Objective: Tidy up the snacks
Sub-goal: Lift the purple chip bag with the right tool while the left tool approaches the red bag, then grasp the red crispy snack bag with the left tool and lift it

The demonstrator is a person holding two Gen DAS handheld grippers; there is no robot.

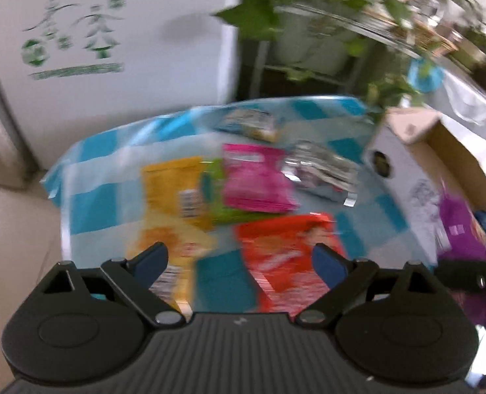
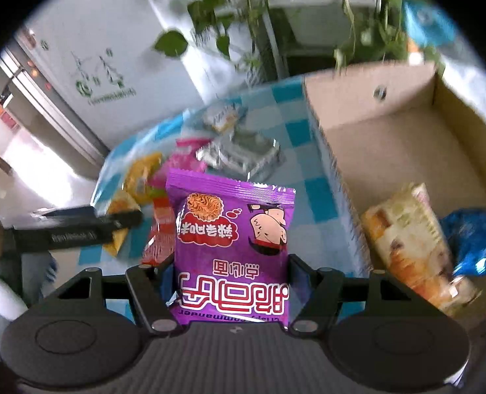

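We see a white cabinet [image 1: 111,49] with green printing filling the upper left of the left wrist view, and leafy potted plants [image 1: 325,16] across the top; below them, at centre frame, sits a table under a blue-and-white checked cloth [image 1: 92,203], blurred throughout; an open cardboard box [image 2: 374,124] takes the right side of the right wrist view, resting on the cloth, with a pale orange-printed packet [image 2: 413,243] and a blue packet [image 2: 479,243] lying inside it at lower right; loose on the cloth in the left wrist view we find a red packet [image 1: 285,256] at lower centre, a yellow packet [image 1: 174,190] to its left, a pink packet [image 1: 256,177] above it overlapping a green one [image 1: 230,213], a silver packet [image 1: 321,170] further right, and a small pale packet [image 1: 249,123] near the far edge; the purple noodle packet [image 2: 230,249] stands upright at the centre of the right wrist view, clamped at its sides by the right gripper [image 2: 230,279], raised above the cloth just left of the box; the left gripper [image 1: 239,262] hangs above the red and yellow packets with its fingers wide apart, nothing between them.
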